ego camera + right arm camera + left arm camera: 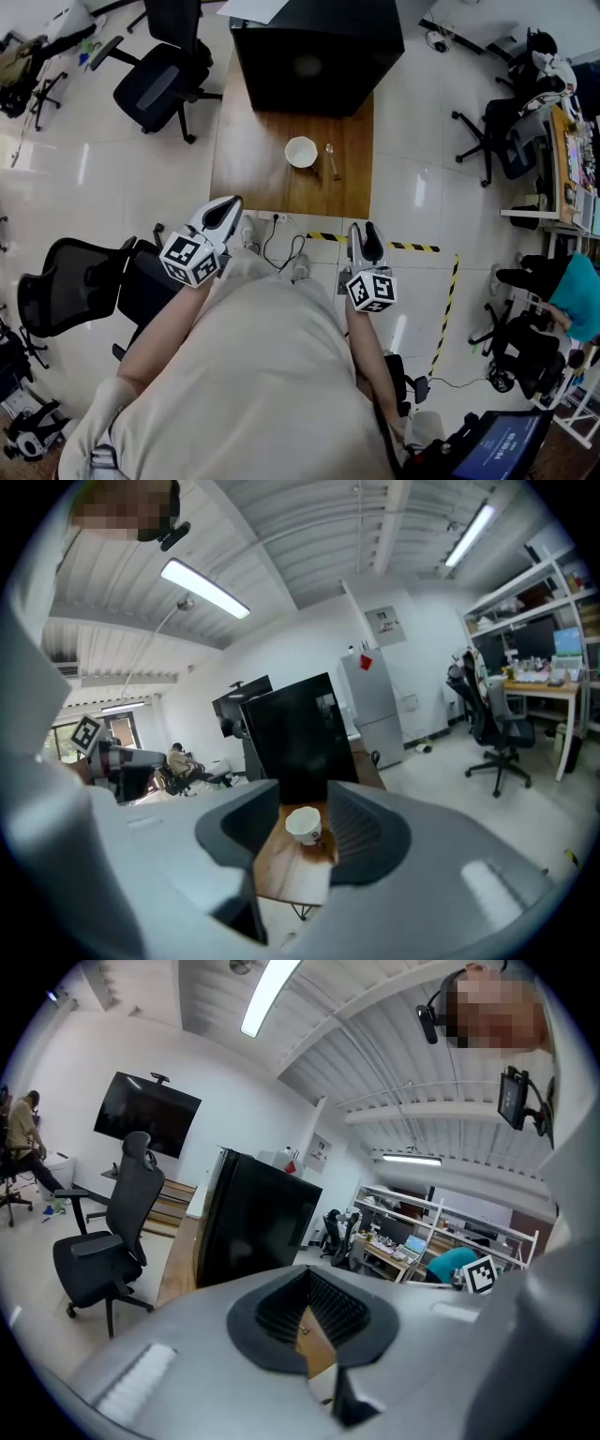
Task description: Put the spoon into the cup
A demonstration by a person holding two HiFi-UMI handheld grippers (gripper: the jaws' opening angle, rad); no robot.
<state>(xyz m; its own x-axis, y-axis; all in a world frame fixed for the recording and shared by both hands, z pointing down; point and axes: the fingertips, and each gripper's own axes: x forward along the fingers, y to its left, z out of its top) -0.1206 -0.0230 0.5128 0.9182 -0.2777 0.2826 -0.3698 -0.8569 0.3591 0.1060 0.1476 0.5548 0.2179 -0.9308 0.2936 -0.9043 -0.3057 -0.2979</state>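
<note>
A white cup (301, 151) stands on the wooden table (253, 159), and a metal spoon (331, 159) lies just right of it. Both grippers hang in front of the person's body, well short of the table's near edge. My left gripper (228, 208) is open and holds nothing; in the left gripper view only a strip of table shows between the pads of my left gripper (309, 1314). My right gripper (365, 232) is open and empty too. Far off, the cup (304, 824) shows through the gap of my right gripper (305, 834).
A big black box (314, 47) fills the table's far end. Office chairs (159, 75) stand at the left, another chair (80, 281) is close by. Cables (281, 239) and yellow-black tape (403, 246) lie on the floor before the table. A person (572, 295) sits at the right.
</note>
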